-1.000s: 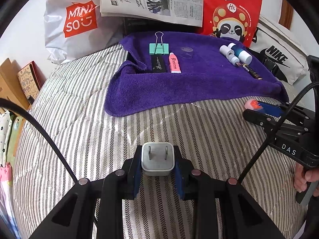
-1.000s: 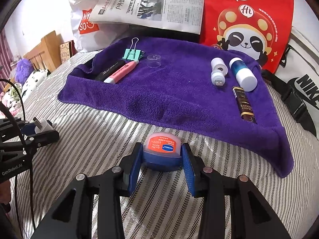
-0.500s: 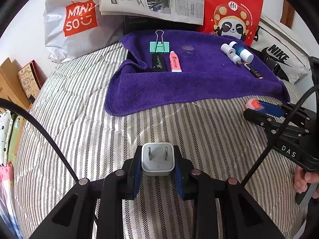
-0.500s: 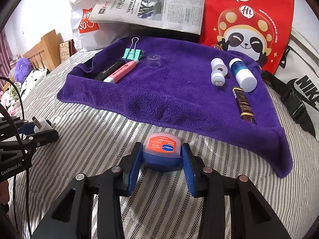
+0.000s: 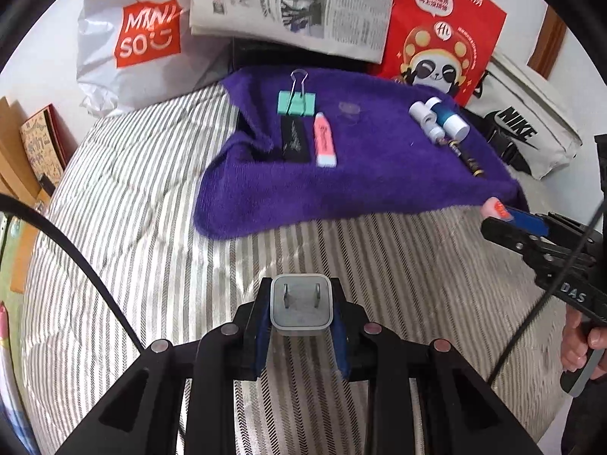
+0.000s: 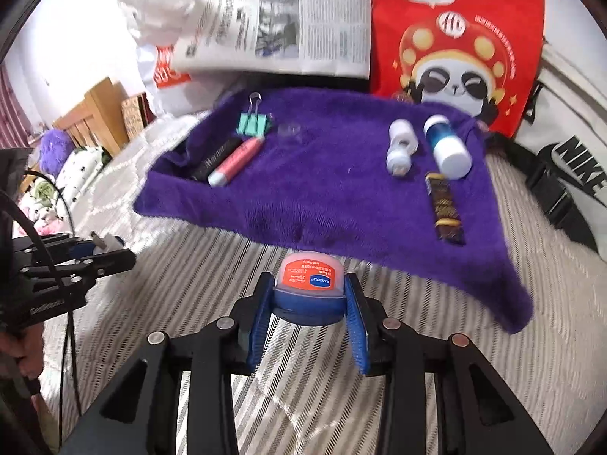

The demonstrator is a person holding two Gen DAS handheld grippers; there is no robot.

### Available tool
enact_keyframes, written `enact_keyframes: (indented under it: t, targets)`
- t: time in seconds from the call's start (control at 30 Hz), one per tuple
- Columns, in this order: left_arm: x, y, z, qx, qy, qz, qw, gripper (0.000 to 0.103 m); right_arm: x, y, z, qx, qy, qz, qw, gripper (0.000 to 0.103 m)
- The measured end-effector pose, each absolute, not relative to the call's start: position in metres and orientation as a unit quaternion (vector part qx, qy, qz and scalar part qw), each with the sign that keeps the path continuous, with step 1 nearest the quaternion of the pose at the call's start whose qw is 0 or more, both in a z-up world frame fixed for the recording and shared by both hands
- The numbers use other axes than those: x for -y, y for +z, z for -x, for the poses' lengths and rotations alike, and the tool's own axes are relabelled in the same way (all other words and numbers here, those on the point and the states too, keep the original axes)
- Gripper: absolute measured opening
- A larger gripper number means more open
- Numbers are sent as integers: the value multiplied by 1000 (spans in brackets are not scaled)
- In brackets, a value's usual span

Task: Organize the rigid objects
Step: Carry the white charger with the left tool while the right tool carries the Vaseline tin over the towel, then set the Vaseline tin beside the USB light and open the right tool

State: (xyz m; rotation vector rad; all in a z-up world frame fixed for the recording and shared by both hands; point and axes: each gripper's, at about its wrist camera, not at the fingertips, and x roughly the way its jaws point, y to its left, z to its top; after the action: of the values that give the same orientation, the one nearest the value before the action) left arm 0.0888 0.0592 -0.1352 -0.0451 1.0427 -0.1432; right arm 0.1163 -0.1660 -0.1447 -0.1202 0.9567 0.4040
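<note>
My left gripper (image 5: 300,309) is shut on a white charger plug (image 5: 300,305), held above the striped bedcover short of the purple towel (image 5: 379,174). My right gripper (image 6: 309,295) is shut on a blue balm jar with a pink-orange lid (image 6: 309,284), just before the towel's (image 6: 341,197) front edge. On the towel lie a green binder clip (image 5: 296,102), a black tube (image 5: 293,140), a pink tube (image 5: 325,140), a clear cap (image 5: 349,108), white rolls (image 6: 400,144), a blue bottle (image 6: 445,144) and a dark stick (image 6: 444,204).
Behind the towel stand a white Miniso bag (image 5: 140,38), a newspaper (image 5: 296,3), a red panda bag (image 5: 440,34) and a Nike bag (image 5: 527,125). Books (image 5: 34,148) and a wooden bed frame (image 6: 95,113) lie to the left.
Both grippers have moved forward toward the towel with their objects still held; the towel looks nearer in the right wrist view, which is blurred.
</note>
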Motion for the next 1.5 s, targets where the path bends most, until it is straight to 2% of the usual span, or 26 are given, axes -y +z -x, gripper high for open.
enact_keyframes:
  t: [0.17, 0.5, 0.83, 1.5]
  targets:
    - [-59, -122, -95, -486, -72, 23, 871, 26, 181, -124, -115, -440, 190, 59, 876, 37]
    - [-55, -109, -122, -475, -100, 39, 873, 26, 203, -117, -155, -436, 166, 61, 882, 37]
    - [-51, -111, -143, -477, -114, 44, 870, 26, 205, -146, -211, -468, 149, 52, 870, 37]
    - [-53, -123, -153, -483, -129, 50, 865, 26, 187, -174, -238, -485, 147, 75, 859, 37]
